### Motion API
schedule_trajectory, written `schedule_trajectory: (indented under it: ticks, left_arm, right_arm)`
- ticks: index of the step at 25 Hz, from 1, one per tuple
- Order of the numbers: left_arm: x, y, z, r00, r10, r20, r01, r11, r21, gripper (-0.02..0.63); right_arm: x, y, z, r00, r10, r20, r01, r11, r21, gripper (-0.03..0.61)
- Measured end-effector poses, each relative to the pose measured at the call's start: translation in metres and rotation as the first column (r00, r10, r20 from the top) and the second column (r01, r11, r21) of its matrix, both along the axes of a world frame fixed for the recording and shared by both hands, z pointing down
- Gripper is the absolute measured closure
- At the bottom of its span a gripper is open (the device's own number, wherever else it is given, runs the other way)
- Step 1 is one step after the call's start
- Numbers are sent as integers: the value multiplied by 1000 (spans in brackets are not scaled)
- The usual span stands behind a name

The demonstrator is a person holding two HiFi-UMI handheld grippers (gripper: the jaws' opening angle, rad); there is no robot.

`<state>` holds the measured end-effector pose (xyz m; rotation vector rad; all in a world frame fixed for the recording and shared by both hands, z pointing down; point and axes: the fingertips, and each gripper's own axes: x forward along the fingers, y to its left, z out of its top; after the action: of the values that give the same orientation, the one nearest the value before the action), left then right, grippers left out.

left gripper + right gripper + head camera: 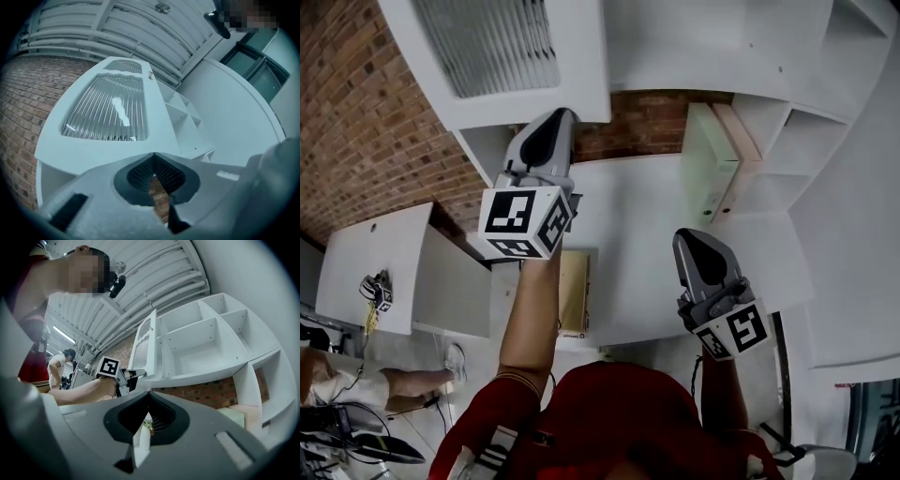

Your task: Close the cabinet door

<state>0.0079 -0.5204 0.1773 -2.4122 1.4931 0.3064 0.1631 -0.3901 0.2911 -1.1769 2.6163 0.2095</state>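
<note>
And here's the cabinet door [492, 47], white-framed with a ribbed glass panel, standing swung well out from the white shelving unit [206, 336] and its open compartments. The left gripper [560, 118] is up at the door's lower edge, its tip right by the frame. Whether it actually touches, no view settles. Its jaws are clenched tip to tip with nothing between them.

The right gripper [688, 236] hangs lower and to the right, apart from the door, over the white counter [647, 216]. Its jaws too are pressed together on nothing.

Behind the counter runs a red brick wall [366, 122], and it shows again in the gap beneath the shelves. At the counter's far end, two pale boxes [717, 164] stand on edge side by side, close against the shelving. Overhead there's a ceiling [140, 28] of white ribbed panels.

Off to the left sits a white desk [370, 258], and below it in the head view a person's leg [394, 382] and shoe stretch across the floor. In the right gripper view another person [58, 363] in a white shirt stands far back among equipment.
</note>
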Motion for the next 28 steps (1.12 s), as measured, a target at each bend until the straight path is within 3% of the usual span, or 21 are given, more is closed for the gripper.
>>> schedule_trajectory:
  ticks: [10,20,28]
  left_arm:
    - [3,-34,1,999,-32,-4,32,999,10,614]
    - [16,-52,5,1000,10,18,-10,1000,-5,614]
    - [16,-64,4,1000,-4,5,4,1000,-4,614]
  right_arm:
    - [7,-26,5,1000,19,7,-19,1000,-15,563]
    - [9,-36,6,1000,19,16,-19,1000,-9,563]
    - [23,-39,5,998,58,26,-58,998,-15,563]
